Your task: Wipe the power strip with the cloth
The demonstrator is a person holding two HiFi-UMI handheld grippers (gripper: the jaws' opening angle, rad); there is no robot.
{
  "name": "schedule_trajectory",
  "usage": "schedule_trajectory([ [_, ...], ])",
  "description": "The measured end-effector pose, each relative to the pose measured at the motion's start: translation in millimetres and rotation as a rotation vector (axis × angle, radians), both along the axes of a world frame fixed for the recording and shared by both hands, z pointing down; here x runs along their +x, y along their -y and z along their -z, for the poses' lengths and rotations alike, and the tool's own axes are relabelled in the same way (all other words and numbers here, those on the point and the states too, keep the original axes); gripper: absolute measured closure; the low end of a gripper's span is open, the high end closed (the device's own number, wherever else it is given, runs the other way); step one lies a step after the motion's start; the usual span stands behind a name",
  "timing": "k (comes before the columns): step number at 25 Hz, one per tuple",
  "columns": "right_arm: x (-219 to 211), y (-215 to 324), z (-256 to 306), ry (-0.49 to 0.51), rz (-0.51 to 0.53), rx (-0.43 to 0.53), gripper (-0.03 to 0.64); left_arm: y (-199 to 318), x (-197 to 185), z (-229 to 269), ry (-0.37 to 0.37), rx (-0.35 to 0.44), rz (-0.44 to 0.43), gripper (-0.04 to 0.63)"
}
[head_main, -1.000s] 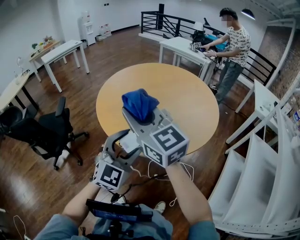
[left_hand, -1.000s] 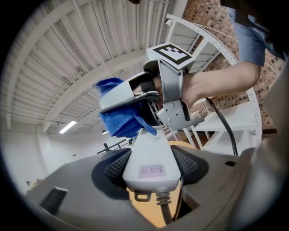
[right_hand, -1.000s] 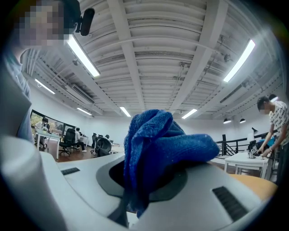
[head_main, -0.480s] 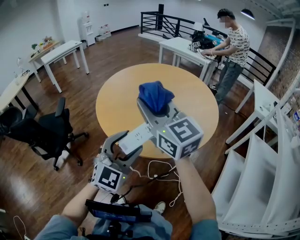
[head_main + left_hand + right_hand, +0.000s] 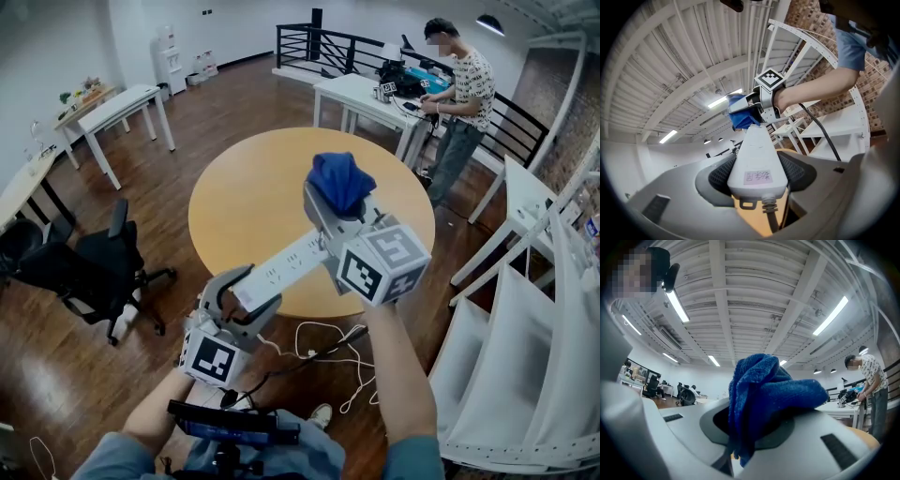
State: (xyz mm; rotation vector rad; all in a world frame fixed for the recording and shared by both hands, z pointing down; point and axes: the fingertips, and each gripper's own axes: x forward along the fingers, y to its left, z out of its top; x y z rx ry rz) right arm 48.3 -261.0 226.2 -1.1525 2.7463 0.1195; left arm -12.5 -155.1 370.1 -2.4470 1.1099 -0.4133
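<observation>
Head cam down; tool cams up; share cloth (image 5: pixel 341 180).

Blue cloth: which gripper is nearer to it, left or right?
Right. The right gripper is shut on the blue cloth; the left gripper clamps the power strip at its far, corded end.

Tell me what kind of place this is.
Likely an open office or lab workspace: white desks, a black office chair and a round wooden table on a wood floor.

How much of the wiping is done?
Done: left gripper clamps the strip, right gripper clamps the cloth, both held above the table. Now: cloth is at the strip's far end. Left: how much is wiped can't be told; nothing is set down.
</observation>
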Motion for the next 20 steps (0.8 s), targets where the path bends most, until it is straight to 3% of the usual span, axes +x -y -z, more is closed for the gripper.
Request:
schedule_trajectory([
  [13, 29, 12, -4, 0.028, -0.062, -0.020, 0.552, 5, 0, 0, -0.002, 0.003, 0.004, 0.307],
  [20, 34, 8, -10, 0.043, -0.066, -0.027, 0.552, 10, -7, 1, -0.047, -0.026, 0.030, 0.308],
])
